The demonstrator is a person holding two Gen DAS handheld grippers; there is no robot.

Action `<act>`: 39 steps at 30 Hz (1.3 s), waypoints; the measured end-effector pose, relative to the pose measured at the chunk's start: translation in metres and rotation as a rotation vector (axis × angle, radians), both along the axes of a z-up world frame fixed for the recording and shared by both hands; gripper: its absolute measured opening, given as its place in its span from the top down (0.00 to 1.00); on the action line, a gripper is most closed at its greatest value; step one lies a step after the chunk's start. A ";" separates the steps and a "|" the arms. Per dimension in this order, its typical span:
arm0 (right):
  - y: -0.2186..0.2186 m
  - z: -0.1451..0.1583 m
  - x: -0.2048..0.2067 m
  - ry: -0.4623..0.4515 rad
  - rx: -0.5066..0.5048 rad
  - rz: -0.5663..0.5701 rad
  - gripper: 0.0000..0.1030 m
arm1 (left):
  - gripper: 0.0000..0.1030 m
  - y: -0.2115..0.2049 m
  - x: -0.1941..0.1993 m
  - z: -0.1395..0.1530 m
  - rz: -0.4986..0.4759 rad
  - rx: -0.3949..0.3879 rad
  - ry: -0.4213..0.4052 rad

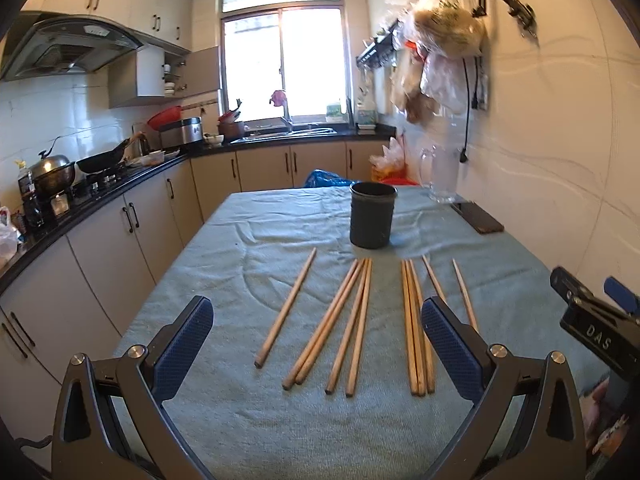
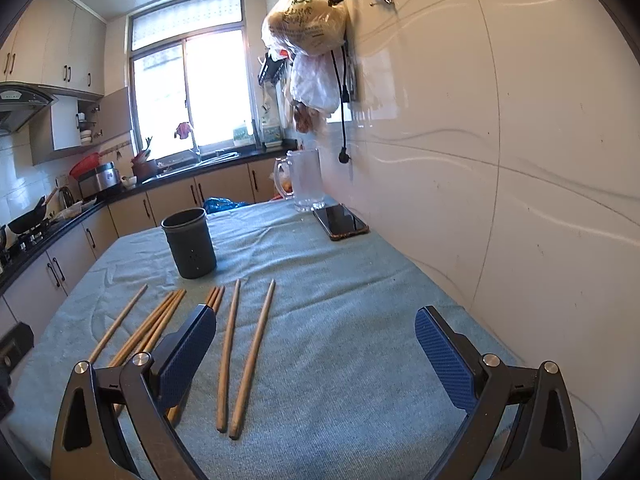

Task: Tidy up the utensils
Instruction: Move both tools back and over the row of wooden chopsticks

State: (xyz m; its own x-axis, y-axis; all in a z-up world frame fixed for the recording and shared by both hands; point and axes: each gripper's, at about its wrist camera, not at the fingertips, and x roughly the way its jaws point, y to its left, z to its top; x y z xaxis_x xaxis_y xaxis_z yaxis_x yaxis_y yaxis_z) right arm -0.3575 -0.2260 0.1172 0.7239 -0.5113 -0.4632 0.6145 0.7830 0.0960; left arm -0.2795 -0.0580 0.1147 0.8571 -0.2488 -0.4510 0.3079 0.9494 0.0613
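We see a dark flat smartphone (image 2: 341, 222) lying on the pale green cloth-covered table (image 2: 360, 340), just beside a clear glass handled pitcher (image 2: 306, 180); filled plastic bags (image 2: 308, 28) hang on the white wall.

Both wrist views look low and forward along the cloth-covered table (image 1: 240, 420) toward the window (image 1: 282, 62), the left one centred on the chopsticks (image 1: 352, 320) and dark holder (image 1: 372, 216), the right one nearer the wall (image 2: 500, 160), sharing all these.

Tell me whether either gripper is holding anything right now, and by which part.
Nothing is held. The left gripper and right gripper are both open above the wooden chopsticks lying on the blue-green tablecloth.
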 end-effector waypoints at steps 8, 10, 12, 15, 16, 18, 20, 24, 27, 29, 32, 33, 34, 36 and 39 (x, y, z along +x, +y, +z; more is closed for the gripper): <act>0.005 -0.001 0.001 0.003 -0.008 0.006 0.02 | 0.00 -0.004 -0.001 -0.005 -0.013 0.011 0.009; 0.006 -0.001 0.002 0.006 -0.014 0.005 0.02 | 0.00 -0.003 0.000 -0.006 -0.013 0.008 0.014; 0.006 -0.002 0.002 0.004 -0.012 0.006 0.02 | 0.00 -0.003 0.002 -0.007 -0.011 0.008 0.019; 0.005 -0.002 0.003 0.004 -0.007 0.001 0.01 | 0.00 -0.002 0.005 -0.008 -0.008 0.008 0.026; 0.005 -0.002 0.003 0.004 -0.006 0.000 0.01 | 0.00 -0.002 0.006 -0.008 -0.007 0.008 0.028; 0.005 -0.002 0.003 0.005 -0.002 0.001 0.01 | 0.00 -0.002 0.007 -0.009 -0.005 0.008 0.032; 0.004 -0.003 0.004 0.007 0.001 0.002 0.01 | 0.00 -0.002 0.009 -0.011 -0.003 0.008 0.038; 0.003 -0.005 0.006 0.015 0.006 0.002 0.01 | 0.00 -0.001 0.013 -0.014 0.001 0.010 0.051; 0.001 -0.008 0.009 0.025 0.015 0.004 0.01 | 0.00 0.001 0.019 -0.015 0.009 0.016 0.056; -0.002 -0.009 0.012 0.033 0.022 0.007 0.01 | 0.00 0.004 0.024 -0.013 0.015 0.017 0.058; -0.007 -0.011 0.017 0.046 0.026 0.014 0.01 | 0.00 0.012 0.035 -0.009 0.024 0.034 0.054; -0.009 -0.012 0.019 0.054 0.028 0.021 0.01 | 0.00 0.014 0.038 -0.008 0.025 0.045 0.051; -0.013 -0.012 0.022 0.064 0.033 0.029 0.01 | 0.00 0.017 0.043 -0.005 0.024 0.062 0.047; -0.019 -0.013 0.028 0.083 0.043 0.047 0.01 | 0.00 0.022 0.053 -0.001 0.023 0.094 0.038; -0.030 -0.017 0.043 0.134 0.053 0.084 0.01 | 0.00 0.028 0.075 0.004 0.006 0.143 0.058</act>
